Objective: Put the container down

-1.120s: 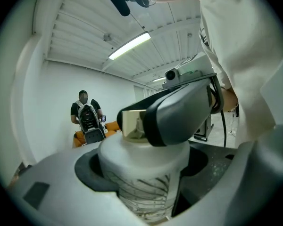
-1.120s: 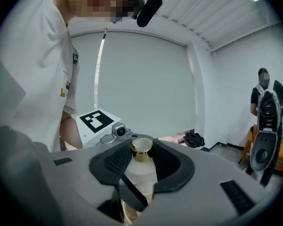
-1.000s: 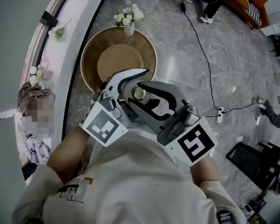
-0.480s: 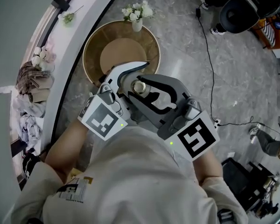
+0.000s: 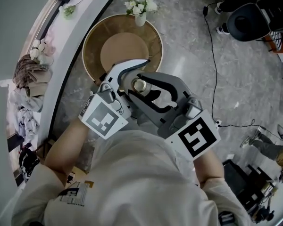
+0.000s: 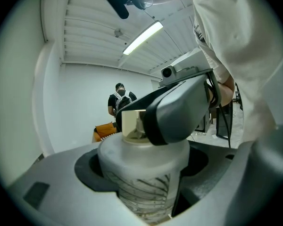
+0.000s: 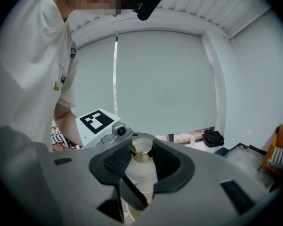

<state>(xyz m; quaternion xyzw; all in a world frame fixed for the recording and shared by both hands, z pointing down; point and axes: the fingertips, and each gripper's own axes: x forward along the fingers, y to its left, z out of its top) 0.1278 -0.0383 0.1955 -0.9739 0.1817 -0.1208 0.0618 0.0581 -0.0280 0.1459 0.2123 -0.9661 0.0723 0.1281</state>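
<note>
Frosted container with gold cap, contents not discernible, held aloft over near edge of round wooden table, left gripper clamped on its body, right gripper closed round its neck, small vase of white flowers at table's far edge.

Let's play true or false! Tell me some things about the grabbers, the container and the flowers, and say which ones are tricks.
1. The left gripper and the right gripper are both clamped on the container. True.
2. The container's cap is blue. False: it is gold.
3. A small vase stands at the edge of the round table. True.
4. The flowers in the vase are red. False: they are white.
</note>
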